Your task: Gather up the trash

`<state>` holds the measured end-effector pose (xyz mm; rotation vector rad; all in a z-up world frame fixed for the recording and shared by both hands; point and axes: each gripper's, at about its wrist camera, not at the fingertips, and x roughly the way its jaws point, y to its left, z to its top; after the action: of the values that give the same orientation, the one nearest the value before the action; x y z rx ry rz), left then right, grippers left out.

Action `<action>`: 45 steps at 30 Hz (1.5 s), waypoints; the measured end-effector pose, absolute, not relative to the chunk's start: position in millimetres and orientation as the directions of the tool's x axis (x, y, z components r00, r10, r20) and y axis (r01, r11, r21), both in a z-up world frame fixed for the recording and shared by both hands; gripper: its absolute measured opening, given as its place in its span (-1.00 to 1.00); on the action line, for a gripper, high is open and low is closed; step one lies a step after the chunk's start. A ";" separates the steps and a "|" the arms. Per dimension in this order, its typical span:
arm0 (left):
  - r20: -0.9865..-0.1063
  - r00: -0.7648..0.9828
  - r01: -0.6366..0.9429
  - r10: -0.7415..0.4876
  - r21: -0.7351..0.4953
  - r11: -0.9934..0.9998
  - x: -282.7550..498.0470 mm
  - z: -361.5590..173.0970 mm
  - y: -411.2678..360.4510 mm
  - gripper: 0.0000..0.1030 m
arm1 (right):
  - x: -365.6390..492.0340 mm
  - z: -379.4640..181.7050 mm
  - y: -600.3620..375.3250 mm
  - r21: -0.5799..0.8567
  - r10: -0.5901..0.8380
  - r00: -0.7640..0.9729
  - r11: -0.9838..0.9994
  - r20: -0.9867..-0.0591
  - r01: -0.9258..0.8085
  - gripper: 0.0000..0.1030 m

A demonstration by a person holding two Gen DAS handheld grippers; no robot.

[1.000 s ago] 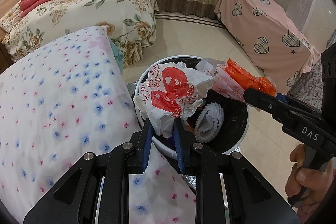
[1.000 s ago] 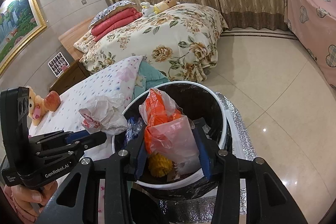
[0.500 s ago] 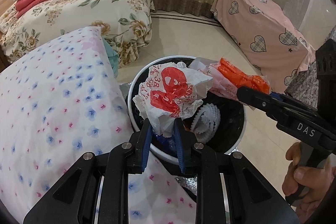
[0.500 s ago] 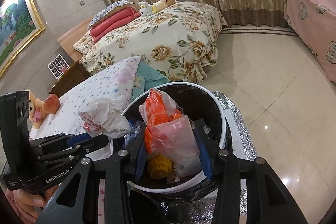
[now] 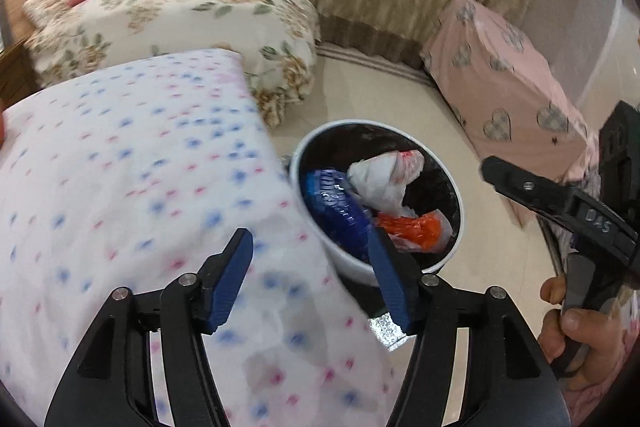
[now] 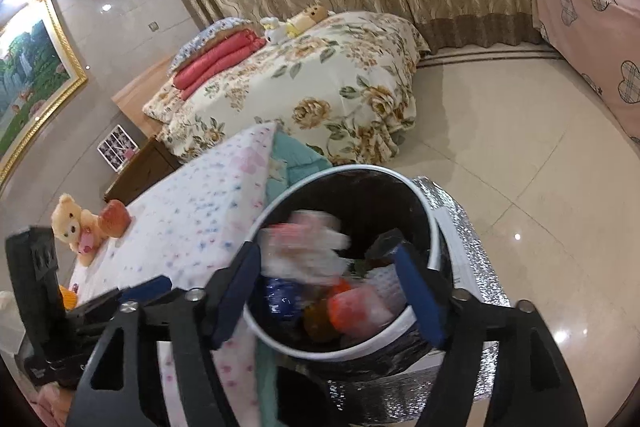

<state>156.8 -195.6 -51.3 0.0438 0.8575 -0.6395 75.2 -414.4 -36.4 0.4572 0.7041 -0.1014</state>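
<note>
A round bin with a white rim (image 5: pixel 459 211) and black liner stands on the floor beside the bed. Inside lie a white bag with red print (image 5: pixel 384 179), an orange and pink bag (image 5: pixel 412 229) and a blue item (image 5: pixel 336 203). My left gripper (image 5: pixel 310 277) is open and empty, over the bin's near rim and the bed edge. My right gripper (image 6: pixel 334 297) is open and empty above the bin (image 6: pixel 434 239); the white bag (image 6: pixel 304 247) is blurred there and the orange bag (image 6: pixel 356 311) lies below it. The right gripper also shows at right in the left wrist view (image 5: pixel 560 203).
A bed with a dotted white cover (image 5: pixel 120 167) lies left of the bin. A floral bed (image 6: pixel 320 87) stands behind, a pink heart-print cover (image 5: pixel 508 91) to the right. A teddy bear (image 6: pixel 76 227) sits on the dotted bed. Foil sheet (image 6: pixel 472 267) lies under the bin.
Both grippers opened. The white red-print bag left my left gripper and the orange and pink bag left my right gripper; both are now in the bin. The left gripper drew back.
</note>
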 end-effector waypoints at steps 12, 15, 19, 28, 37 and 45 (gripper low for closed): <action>-0.641 0.657 0.343 -0.396 -0.214 0.915 112.1 -31.4 -92.3 0.34 | 51.0 -9.0 -336.7 0.351 0.110 0.824 0.929 -0.557 0.114 0.81; -0.622 0.695 0.313 -0.361 -0.191 0.930 97.2 -26.1 -73.5 0.34 | 45.9 -12.8 -316.5 0.338 0.119 0.825 0.937 -0.552 0.091 0.81; -0.589 0.747 0.270 -0.307 -0.153 0.951 76.2 -16.9 -53.4 0.36 | 39.1 -9.8 -293.0 0.312 0.128 0.835 0.948 -0.535 0.055 0.81; -0.455 0.856 0.222 -0.245 -0.104 0.969 32.7 17.8 -26.0 0.81 | 15.5 38.2 -254.4 0.149 0.084 0.902 0.989 -0.424 -0.022 1.00; -0.388 0.916 0.114 -0.103 0.005 0.993 21.9 6.6 -24.6 1.00 | 16.7 17.0 -247.3 0.118 0.035 0.908 0.993 -0.418 0.016 1.00; -0.401 0.914 0.074 -0.056 0.029 0.997 21.3 -3.4 -21.8 1.00 | 18.0 4.3 -243.5 0.109 0.025 0.904 0.994 -0.427 0.024 1.00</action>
<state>21.3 -21.8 -3.4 0.0441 0.4115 -0.0665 18.0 -243.5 4.3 0.1125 0.4423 0.0004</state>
